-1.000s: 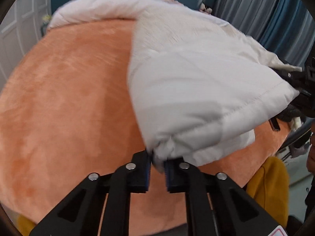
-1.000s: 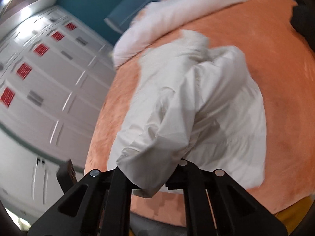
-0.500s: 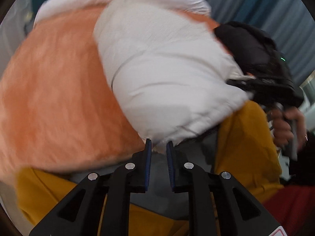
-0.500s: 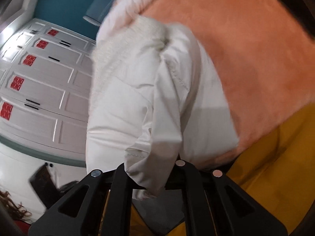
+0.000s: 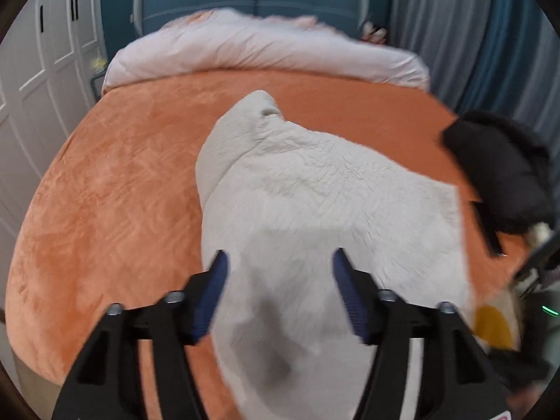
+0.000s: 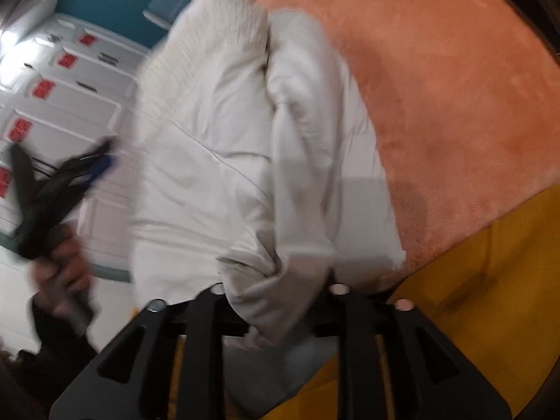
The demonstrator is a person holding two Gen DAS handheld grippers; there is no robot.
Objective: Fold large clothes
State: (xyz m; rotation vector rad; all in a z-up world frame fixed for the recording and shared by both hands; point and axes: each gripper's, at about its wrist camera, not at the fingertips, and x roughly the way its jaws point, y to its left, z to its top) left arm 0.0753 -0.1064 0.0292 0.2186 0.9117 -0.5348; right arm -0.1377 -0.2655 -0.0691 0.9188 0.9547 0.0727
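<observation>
A white padded garment (image 5: 315,182) lies folded on the orange bed cover (image 5: 122,175), its near end hanging over the bed's edge. My left gripper (image 5: 279,255) hovers above that near end, its jaws opening wide, and the pads touch no cloth. In the right wrist view the same garment (image 6: 217,140) bunches into a thick fold that runs down between the fingers of my right gripper (image 6: 276,290). Its jaws are opening, and the cloth hides the pads. A hand (image 6: 59,262) holds the left gripper (image 6: 70,175) at the left of that view.
A black garment (image 5: 500,175) lies at the bed's right edge. A white duvet (image 5: 262,45) is rolled along the headboard. A yellow sheet (image 6: 490,280) hangs below the orange cover (image 6: 455,87). White wardrobe doors (image 5: 35,70) stand left, curtains (image 5: 472,35) right.
My left gripper has let go of the garment's corner, opened wide and risen above it. The garment has dropped onto the bed. My right gripper has sunk to the bed's edge with cloth still between its fingers.
</observation>
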